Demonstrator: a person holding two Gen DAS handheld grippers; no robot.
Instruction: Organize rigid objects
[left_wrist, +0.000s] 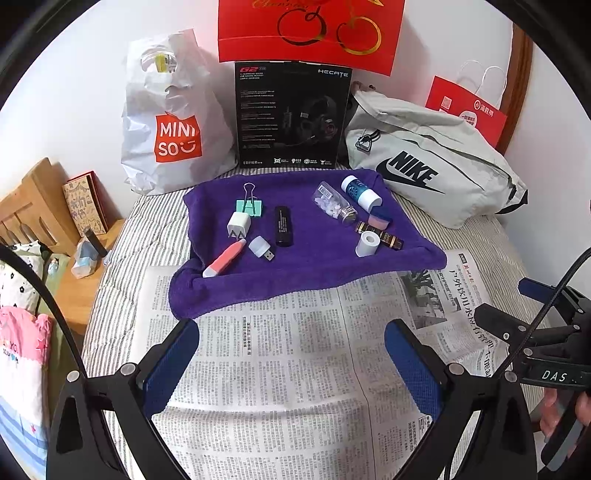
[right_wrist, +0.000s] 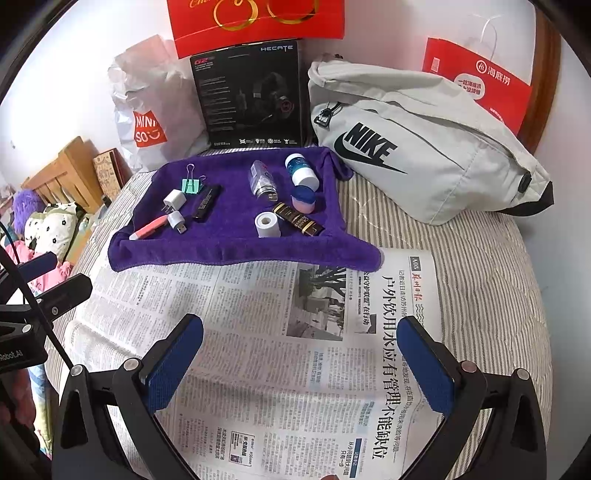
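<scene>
Ten small hard things lie in two clusters on the purple towel (left_wrist: 314, 266), and both clusters could be sorted groups or a spread awaiting sorting. To the left we see a binder clip (left_wrist: 250, 202), a charger plug (left_wrist: 238, 224), a pink pen-shaped tool (left_wrist: 224, 258), a small USB light (left_wrist: 260, 248) and a black stick (left_wrist: 283, 226). To the right are a clear pill bottle (left_wrist: 335, 204), a blue-and-white bottle (left_wrist: 360, 191), a pink-and-blue cap (left_wrist: 380, 218), a dark gold-lettered tube (left_wrist: 384, 236) and a white roll (left_wrist: 367, 243).

Our left gripper (left_wrist: 291, 350) and right gripper (right_wrist: 301, 347) hover spread wide and empty over the newspaper (right_wrist: 258, 354). For any pick, we would close across a thing's narrow width and keep round bottles from rolling.

Readable writing: MINISO, HECATE, G2, EDIFIER, NIKE.
</scene>
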